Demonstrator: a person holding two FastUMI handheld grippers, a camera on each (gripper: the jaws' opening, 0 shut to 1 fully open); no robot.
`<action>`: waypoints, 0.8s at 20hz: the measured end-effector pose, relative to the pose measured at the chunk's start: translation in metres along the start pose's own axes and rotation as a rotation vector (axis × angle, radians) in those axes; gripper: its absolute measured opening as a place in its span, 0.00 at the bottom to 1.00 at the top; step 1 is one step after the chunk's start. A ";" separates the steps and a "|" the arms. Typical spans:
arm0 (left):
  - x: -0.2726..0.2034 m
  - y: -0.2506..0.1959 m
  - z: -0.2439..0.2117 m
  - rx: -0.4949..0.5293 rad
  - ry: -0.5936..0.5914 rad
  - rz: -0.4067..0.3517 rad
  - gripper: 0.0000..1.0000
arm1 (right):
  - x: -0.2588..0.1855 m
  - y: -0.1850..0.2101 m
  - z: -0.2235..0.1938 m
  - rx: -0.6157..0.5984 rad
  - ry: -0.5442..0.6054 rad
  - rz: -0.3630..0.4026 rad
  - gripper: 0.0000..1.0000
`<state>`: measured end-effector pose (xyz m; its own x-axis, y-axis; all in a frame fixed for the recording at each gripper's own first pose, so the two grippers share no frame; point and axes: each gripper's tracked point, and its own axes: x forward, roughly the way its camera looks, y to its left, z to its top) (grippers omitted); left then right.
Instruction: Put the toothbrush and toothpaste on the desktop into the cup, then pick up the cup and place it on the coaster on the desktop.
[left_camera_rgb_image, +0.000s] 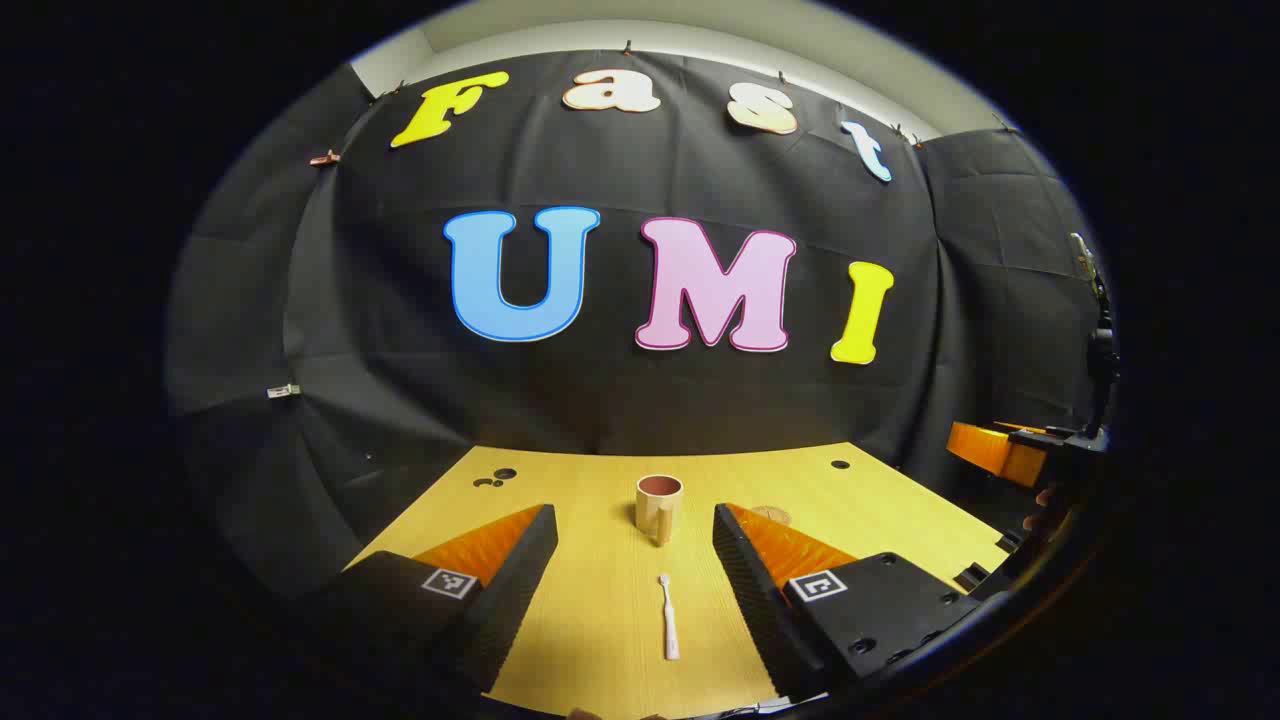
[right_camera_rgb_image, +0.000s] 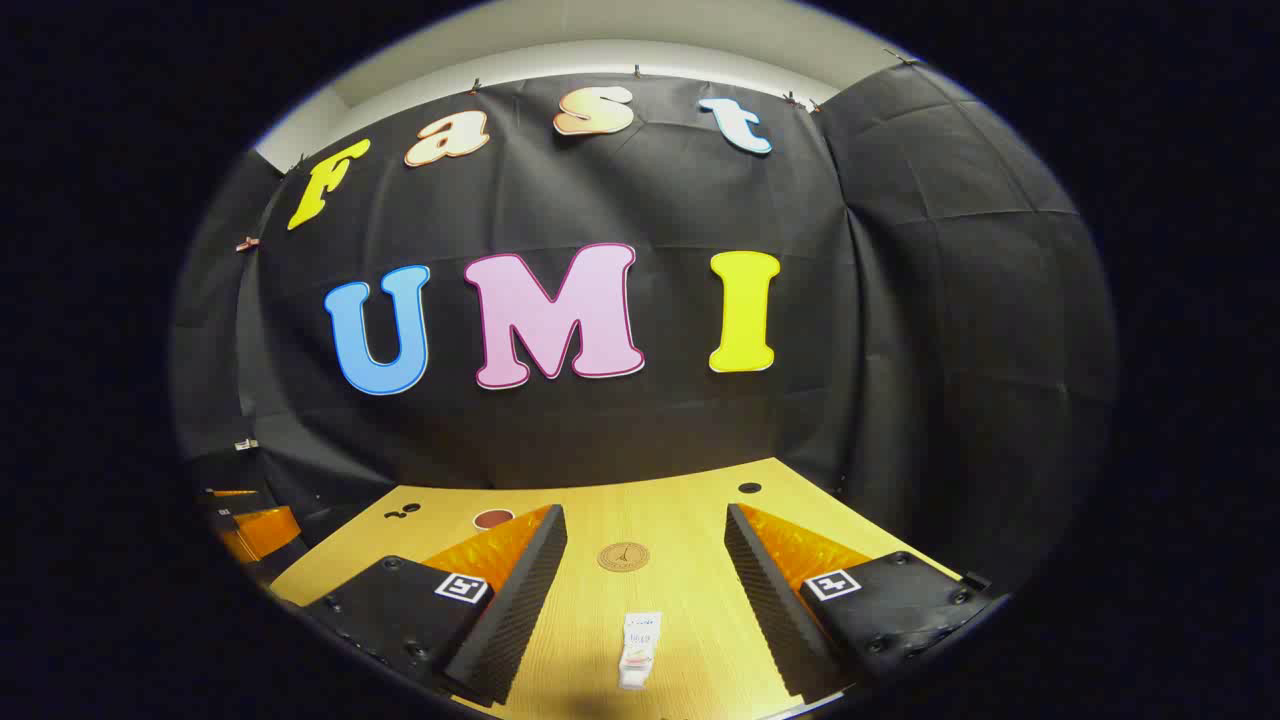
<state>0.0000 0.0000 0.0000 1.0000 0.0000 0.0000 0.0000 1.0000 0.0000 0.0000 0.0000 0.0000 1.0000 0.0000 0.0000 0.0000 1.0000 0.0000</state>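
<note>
Both tongs hang above the near edge of the yellow wooden surface (left_camera_rgb_image: 600, 620), level and pointing toward the far wall, and each pair is spread wide with nothing between its fingers. In the left gripper view, the left tongs (left_camera_rgb_image: 632, 560) frame the white toothbrush (left_camera_rgb_image: 668, 616), which lies flat, lengthwise from near to far, apart from both fingers. Beyond it stands the tan cup (left_camera_rgb_image: 658, 505), upright and empty, its handle turned toward the near side. Part of the round coaster (left_camera_rgb_image: 772, 515) peeks out just beyond the right finger. At the far right edge of that view, the other gripper's orange body shows.

In the right gripper view, the right tongs (right_camera_rgb_image: 646, 560) frame the small white toothpaste (right_camera_rgb_image: 638, 650) tube lying flat near the camera, touching neither finger. The coaster (right_camera_rgb_image: 623, 556) lies bare farther on. The cup's rim (right_camera_rgb_image: 494, 518) shows to the left past the left finger.
</note>
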 end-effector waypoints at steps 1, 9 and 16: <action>0.003 -0.003 0.002 0.000 -0.002 -0.004 0.98 | 0.002 -0.001 -0.002 -0.004 0.003 0.004 0.98; 0.017 -0.016 -0.003 0.021 0.014 -0.020 0.97 | 0.016 -0.005 -0.008 0.008 0.031 0.020 0.98; 0.024 -0.020 -0.010 0.022 0.028 -0.019 0.98 | 0.025 -0.005 -0.020 0.016 0.070 0.029 0.98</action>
<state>0.0237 -0.0195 -0.0103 0.9994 -0.0191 -0.0283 0.0197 0.9996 0.0217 0.0252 -0.0051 -0.0195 0.9971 0.0298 -0.0694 -0.0287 0.9994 0.0169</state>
